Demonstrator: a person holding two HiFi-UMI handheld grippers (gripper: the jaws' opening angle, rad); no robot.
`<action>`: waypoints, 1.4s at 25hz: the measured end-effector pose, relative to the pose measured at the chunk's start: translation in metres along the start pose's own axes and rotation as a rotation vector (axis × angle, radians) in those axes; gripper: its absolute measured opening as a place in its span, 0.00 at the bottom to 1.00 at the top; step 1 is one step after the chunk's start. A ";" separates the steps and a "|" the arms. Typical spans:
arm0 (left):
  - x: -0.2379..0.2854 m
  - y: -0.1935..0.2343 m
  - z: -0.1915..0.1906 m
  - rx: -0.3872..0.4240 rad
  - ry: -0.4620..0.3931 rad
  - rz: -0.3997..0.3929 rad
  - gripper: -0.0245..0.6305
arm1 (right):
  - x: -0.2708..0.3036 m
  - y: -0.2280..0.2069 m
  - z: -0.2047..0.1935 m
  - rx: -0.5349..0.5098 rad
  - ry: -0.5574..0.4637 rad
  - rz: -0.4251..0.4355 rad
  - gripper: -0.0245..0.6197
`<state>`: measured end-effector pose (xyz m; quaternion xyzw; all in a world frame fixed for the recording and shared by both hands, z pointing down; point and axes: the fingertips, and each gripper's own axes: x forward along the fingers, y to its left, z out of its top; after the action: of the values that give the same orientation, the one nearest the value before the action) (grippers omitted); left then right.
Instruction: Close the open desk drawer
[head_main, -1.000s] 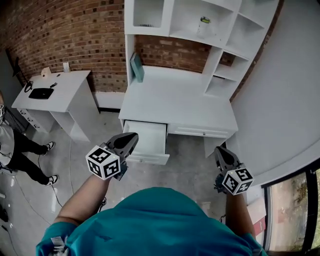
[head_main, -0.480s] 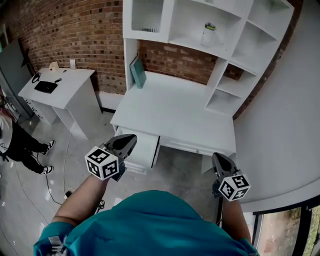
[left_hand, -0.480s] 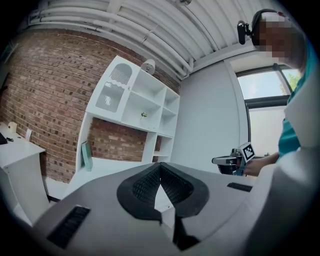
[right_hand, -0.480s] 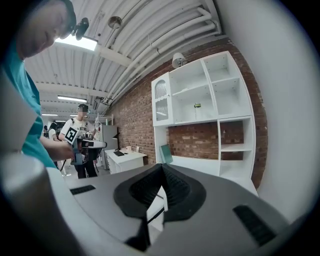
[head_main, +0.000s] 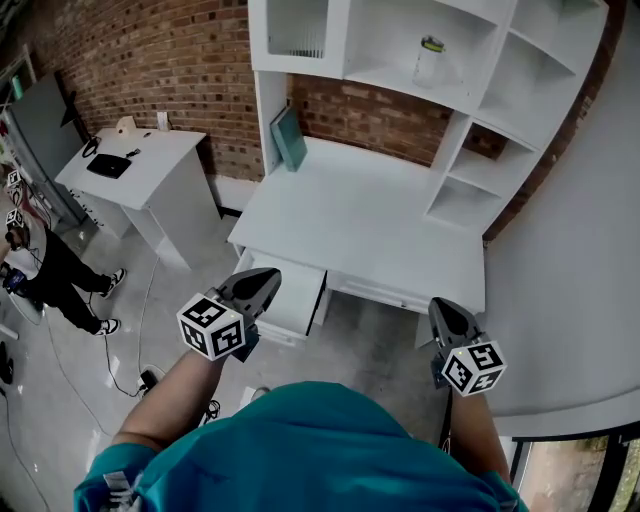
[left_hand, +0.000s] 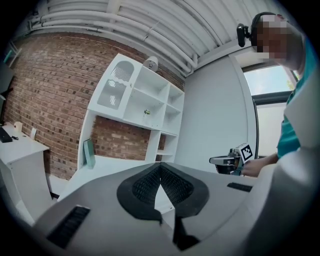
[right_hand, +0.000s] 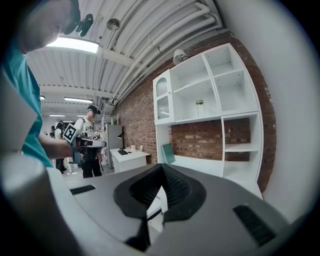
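**Drawer stands open, both grippers shut and empty before the desk**

A brick wall (head_main: 150, 70) runs behind everything. Against it stands the white desk (head_main: 370, 215), its top bare, with a white shelf unit (head_main: 345, 45) rising from the back edge. A smaller white table (head_main: 150, 160) stands apart at the left, also against the wall. A grey floor (head_main: 370, 350) lies in front of both.

The drawer (head_main: 297, 297) sits under the left end of the desk and is pulled out toward the person, its white inside showing. A bystander (head_main: 55, 270) in dark trousers stands at the far left edge.

In the head view the left gripper (head_main: 262, 283) overlaps the drawer's front left corner; whether it touches the drawer cannot be told. Its jaws are pressed together with nothing between them. The right gripper (head_main: 440, 308) is held in front of the desk's right end, well apart from the drawer, its jaws likewise together and empty.

A teal book (head_main: 290, 138) leans upright at the back left of the desk top. A small bottle (head_main: 430, 55) stands in an upper shelf compartment. A flat black device (head_main: 108, 165) lies on the smaller table.
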<state>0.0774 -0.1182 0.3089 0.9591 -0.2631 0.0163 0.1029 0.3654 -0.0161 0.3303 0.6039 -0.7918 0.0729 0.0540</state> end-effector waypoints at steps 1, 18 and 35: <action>0.000 0.005 0.000 0.003 0.000 -0.007 0.06 | 0.003 0.003 0.000 -0.001 0.001 -0.007 0.07; -0.036 0.081 -0.022 -0.026 0.046 0.031 0.06 | 0.081 0.077 -0.009 -0.015 0.072 0.078 0.07; -0.108 0.138 -0.112 -0.144 0.123 0.171 0.06 | 0.174 0.194 -0.113 -0.012 0.251 0.327 0.07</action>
<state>-0.0828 -0.1570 0.4357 0.9205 -0.3377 0.0650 0.1855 0.1317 -0.1099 0.4621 0.4533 -0.8667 0.1505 0.1435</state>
